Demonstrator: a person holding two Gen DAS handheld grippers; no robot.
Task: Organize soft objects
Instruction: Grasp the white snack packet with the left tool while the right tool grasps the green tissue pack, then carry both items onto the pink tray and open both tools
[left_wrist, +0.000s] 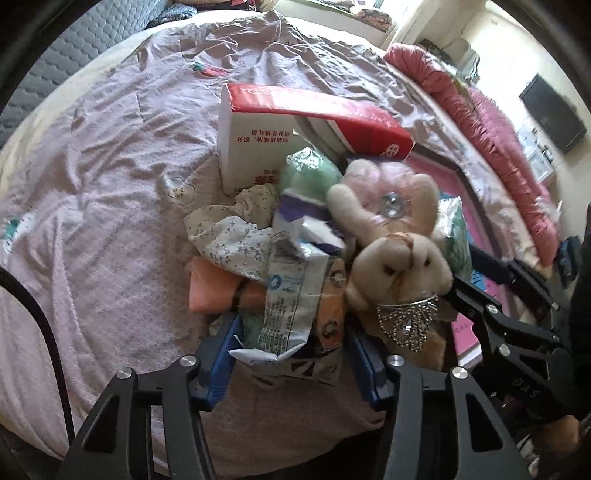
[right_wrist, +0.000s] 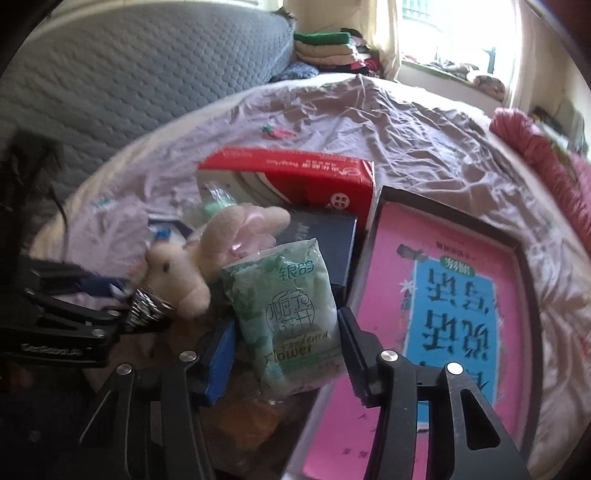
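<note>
Blue-padded fingers frame a pile of soft things on a mauve bedsheet

Closest to the left wrist camera, the left gripper (left_wrist: 291, 363) has its jaws spread wide around the lower end of a crinkled white tissue packet (left_wrist: 291, 291), whether the pads touch it I cannot tell. At 1 o'clock from that packet lies a cream plush rabbit (left_wrist: 395, 240) with a beaded silver ornament (left_wrist: 406, 321) at its head (upside down to this view). At 12 o'clock stands a red and white tissue box (left_wrist: 280, 129); at 9 o'clock lie a speckled cloth (left_wrist: 229, 236) and an orange cloth (left_wrist: 214, 288). In the right wrist view, the right gripper (right_wrist: 284, 354) has its jaws wide around a green tissue pack (right_wrist: 284, 306), seemingly not clamped. At 3 o'clock lies a pink and blue book (right_wrist: 454, 295) in a dark tray (right_wrist: 524, 280) on the bedsheet (right_wrist: 406, 140)
</note>
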